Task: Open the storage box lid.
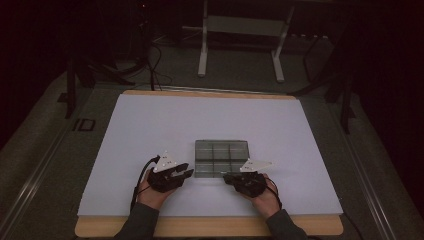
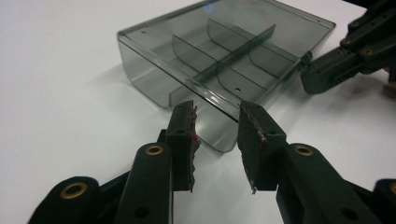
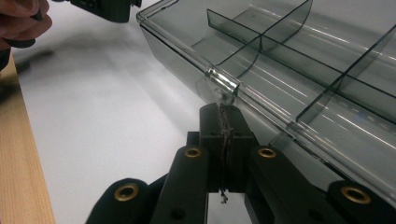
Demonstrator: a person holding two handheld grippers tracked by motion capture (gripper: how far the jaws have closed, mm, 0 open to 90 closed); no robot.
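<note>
Right gripper point(image 3: 223, 116) fingers clenched at the smoky clear divided box point(image 1: 221, 158); left gripper point(image 2: 217, 128) fingers released beside it

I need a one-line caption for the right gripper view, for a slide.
Right claw, jaws shut, at the front latch of a clear smoky compartment box on a white table.
</note>
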